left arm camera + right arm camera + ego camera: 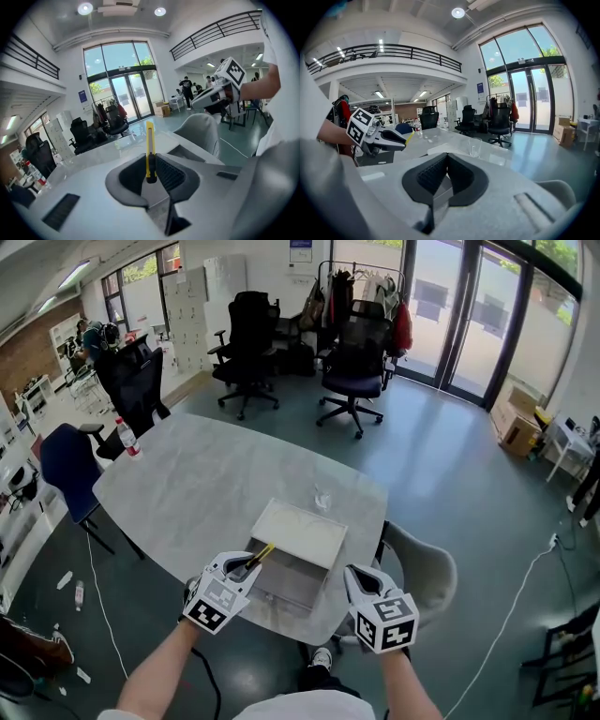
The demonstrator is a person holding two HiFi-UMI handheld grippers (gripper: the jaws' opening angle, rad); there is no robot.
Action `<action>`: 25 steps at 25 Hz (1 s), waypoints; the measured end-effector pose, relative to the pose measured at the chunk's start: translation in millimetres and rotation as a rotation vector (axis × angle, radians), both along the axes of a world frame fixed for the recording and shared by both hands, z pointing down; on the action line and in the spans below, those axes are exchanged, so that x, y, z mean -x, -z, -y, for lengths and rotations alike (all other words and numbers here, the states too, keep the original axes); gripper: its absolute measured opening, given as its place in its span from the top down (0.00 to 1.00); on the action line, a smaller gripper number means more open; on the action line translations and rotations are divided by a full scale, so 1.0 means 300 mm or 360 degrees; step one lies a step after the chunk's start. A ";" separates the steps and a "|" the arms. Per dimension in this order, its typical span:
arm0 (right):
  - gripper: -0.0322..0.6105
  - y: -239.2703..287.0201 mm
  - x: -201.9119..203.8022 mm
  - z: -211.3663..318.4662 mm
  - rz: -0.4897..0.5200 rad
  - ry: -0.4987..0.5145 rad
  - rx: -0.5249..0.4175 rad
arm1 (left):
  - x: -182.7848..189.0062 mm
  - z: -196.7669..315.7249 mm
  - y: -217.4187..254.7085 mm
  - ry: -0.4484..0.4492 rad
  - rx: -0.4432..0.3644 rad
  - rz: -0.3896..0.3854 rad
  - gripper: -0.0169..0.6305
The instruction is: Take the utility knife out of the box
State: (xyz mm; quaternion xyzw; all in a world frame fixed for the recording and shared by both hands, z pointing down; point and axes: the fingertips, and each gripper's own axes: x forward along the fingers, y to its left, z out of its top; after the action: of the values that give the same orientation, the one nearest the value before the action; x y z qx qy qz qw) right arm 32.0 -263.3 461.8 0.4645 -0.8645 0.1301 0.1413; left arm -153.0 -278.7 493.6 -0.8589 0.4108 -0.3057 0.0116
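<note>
Utility knife (149, 154): pinched at its butt end by my left gripper (251, 563), jaws narrowed tight on it, above the near-left corner of the box (309, 521). It looks lifted clear, so the extraction seems essentially done; what's left is setting it down. Right gripper (445, 165): jaws together, empty.

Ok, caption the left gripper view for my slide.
Left gripper clamps a yellow knife, with the table beyond.

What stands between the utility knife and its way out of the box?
Nothing visible does. The left hand-held gripper is shut on the utility knife and holds it in the air at the near left corner of the box, with open space around it.
</note>
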 end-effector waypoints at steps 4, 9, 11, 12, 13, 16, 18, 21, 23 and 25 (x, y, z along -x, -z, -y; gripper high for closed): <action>0.94 0.012 0.005 -0.017 0.0008 -0.0009 -0.0017 | 0.030 -0.018 0.054 0.0128 -0.0058 -0.0160 0.88; 0.94 0.029 0.005 -0.035 0.0007 -0.0020 -0.0042 | 0.037 -0.047 0.090 0.0188 -0.0098 -0.0276 0.88; 0.94 0.039 0.006 -0.042 0.0008 -0.0021 -0.0046 | 0.038 -0.058 0.103 0.0201 -0.0099 -0.0312 0.88; 0.94 0.042 0.005 -0.044 0.0008 -0.0022 -0.0048 | 0.039 -0.063 0.105 0.0207 -0.0098 -0.0325 0.88; 0.94 0.044 0.003 -0.047 0.0008 -0.0022 -0.0049 | 0.038 -0.068 0.105 0.0211 -0.0096 -0.0334 0.88; 0.94 0.039 0.002 -0.059 0.0011 -0.0018 -0.0048 | 0.038 -0.085 0.091 0.0222 -0.0087 -0.0346 0.88; 0.94 0.035 0.005 -0.070 0.0022 -0.0019 -0.0046 | 0.041 -0.099 0.083 0.0226 -0.0081 -0.0358 0.88; 0.94 0.037 0.008 -0.079 0.0029 -0.0022 -0.0048 | 0.044 -0.111 0.079 0.0227 -0.0076 -0.0367 0.88; 0.94 0.039 0.010 -0.081 0.0028 -0.0021 -0.0051 | 0.046 -0.115 0.078 0.0229 -0.0074 -0.0368 0.88; 0.94 0.039 0.004 -0.082 0.0027 -0.0022 -0.0053 | 0.044 -0.117 0.078 0.0233 -0.0072 -0.0373 0.88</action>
State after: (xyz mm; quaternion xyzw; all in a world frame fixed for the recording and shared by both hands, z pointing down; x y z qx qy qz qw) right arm 30.8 -238.8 449.9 0.4716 -0.8645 0.1207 0.1252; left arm -166.1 -243.7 470.1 -0.8559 0.4777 -0.1941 -0.0394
